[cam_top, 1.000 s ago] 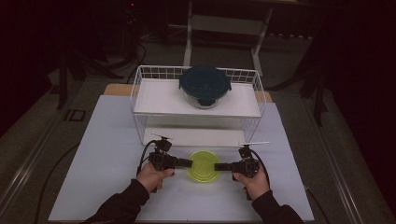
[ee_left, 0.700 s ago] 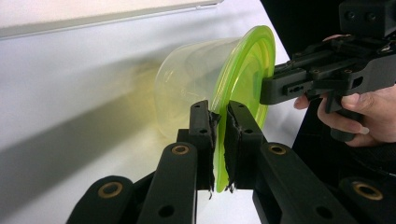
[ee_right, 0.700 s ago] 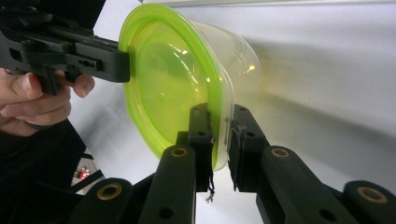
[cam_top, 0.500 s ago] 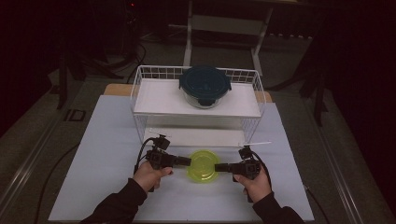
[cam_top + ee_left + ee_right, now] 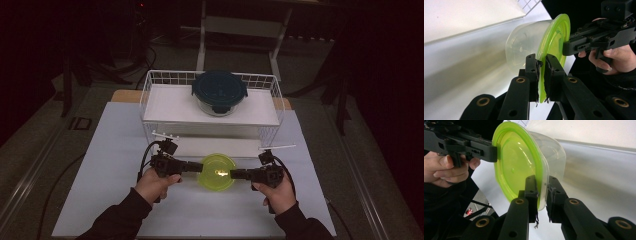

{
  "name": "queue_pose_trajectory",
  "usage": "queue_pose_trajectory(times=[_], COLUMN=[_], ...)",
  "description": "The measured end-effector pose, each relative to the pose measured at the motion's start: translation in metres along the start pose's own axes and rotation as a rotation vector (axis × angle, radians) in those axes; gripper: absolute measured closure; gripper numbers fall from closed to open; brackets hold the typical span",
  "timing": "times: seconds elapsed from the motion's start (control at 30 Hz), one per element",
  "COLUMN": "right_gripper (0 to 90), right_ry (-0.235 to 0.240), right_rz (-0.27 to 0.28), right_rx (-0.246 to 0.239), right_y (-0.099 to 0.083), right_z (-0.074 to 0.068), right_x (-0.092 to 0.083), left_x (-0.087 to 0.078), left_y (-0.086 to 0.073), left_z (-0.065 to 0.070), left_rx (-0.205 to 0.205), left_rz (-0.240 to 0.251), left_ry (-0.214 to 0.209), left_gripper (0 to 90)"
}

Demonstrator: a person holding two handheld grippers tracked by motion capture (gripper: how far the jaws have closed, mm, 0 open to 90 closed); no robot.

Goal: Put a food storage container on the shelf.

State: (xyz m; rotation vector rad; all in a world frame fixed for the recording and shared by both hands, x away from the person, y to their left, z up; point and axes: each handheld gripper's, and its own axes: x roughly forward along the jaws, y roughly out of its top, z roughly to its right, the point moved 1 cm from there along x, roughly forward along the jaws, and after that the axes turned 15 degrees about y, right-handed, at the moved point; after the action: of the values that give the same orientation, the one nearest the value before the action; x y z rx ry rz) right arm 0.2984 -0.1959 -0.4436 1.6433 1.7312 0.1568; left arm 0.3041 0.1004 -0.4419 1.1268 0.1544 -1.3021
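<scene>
High view: your left hand-held gripper (image 5: pixel 196 166) and right hand-held gripper (image 5: pixel 235 174) each clamp opposite rim edges of the green-lidded container (image 5: pixel 216 172). It sits just in front of the wire basket (image 5: pixel 146 95).

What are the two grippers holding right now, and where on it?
Both hold one clear plastic container with a lime-green lid: the left gripper pinches the lid's rim on one side, the right gripper the opposite rim.

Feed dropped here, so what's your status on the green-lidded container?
Left gripper and right gripper shut on the container rim, opposite sides. Wire rack ahead.
</scene>
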Motion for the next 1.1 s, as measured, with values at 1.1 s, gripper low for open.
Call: queue_pose_trajectory(times=[1.1], right_gripper=[80.7], right_ry=[-0.029], right_rz=[0.066], right_rx=[-0.163], right_y=[0.063], right_z=[-0.09], right_x=[-0.044], left_x=[-0.082], left_y=[0.057], left_z=[0.052], left_rx=[0.078], left_rz=[0.154], left_ry=[-0.006], left_gripper=[81.2])
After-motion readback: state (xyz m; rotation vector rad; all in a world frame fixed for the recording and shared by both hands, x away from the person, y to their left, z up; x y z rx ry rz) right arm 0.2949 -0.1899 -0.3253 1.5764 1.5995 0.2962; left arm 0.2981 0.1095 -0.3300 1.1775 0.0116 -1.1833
